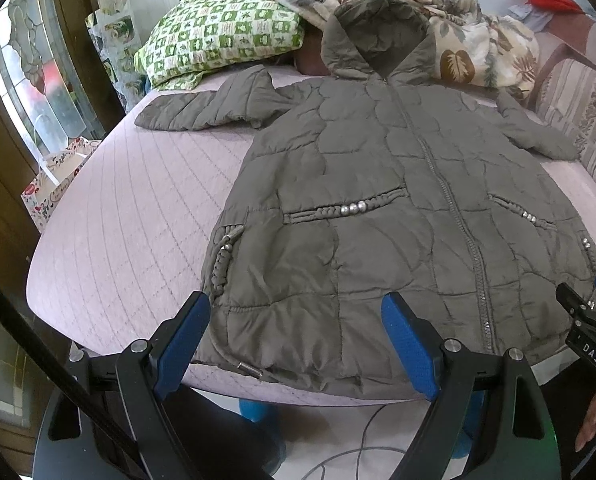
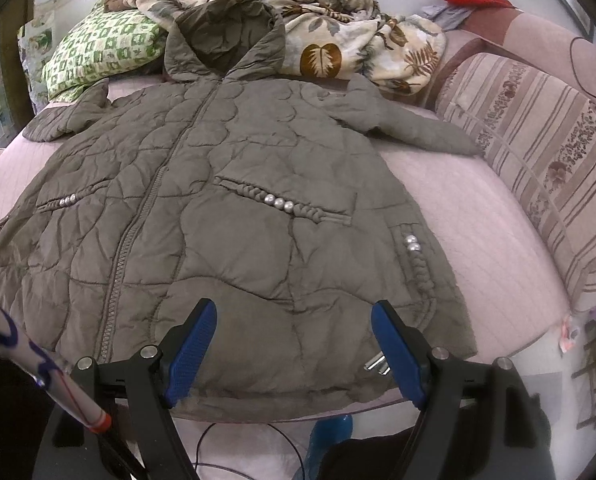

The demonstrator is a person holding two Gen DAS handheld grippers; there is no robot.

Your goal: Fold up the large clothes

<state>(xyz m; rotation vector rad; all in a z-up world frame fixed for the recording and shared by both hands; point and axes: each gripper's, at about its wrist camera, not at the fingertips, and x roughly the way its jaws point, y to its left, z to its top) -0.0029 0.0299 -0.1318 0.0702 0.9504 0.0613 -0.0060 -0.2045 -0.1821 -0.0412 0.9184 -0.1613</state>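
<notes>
My left tongs [image 1: 295, 346] hang spread wide and grasp nothing, poised just over the near hem of the coat [image 1: 378, 200] toward its left corner. My right tongs [image 2: 293, 350] are likewise released and bare, hovering over the hem near the right corner, just beside the metal toggle [image 2: 378, 366] at the edge. In the left wrist view the right tongs show at the far right, close to the hem's other end.

The coat lies flat and zipped, front up, on the bed [image 1: 117, 220]. Its long axis runs straight away from me: hem nearest, zip [image 2: 137, 232] up the middle, hood [image 2: 225, 36] farthest. Each sleeve sticks out sideways near the shoulders, the left sleeve [image 1: 205, 108] toward the bed's open side, the right sleeve [image 2: 410, 124] toward the striped cushion [image 2: 538, 152]. I judge each sleeve is closer to the tongs on its own side, so each would be taken by that hand and brought in across the chest.

Beyond the hood sit a green pillow [image 1: 217, 44] and a crumpled leaf-print blanket [image 2: 338, 40].
</notes>
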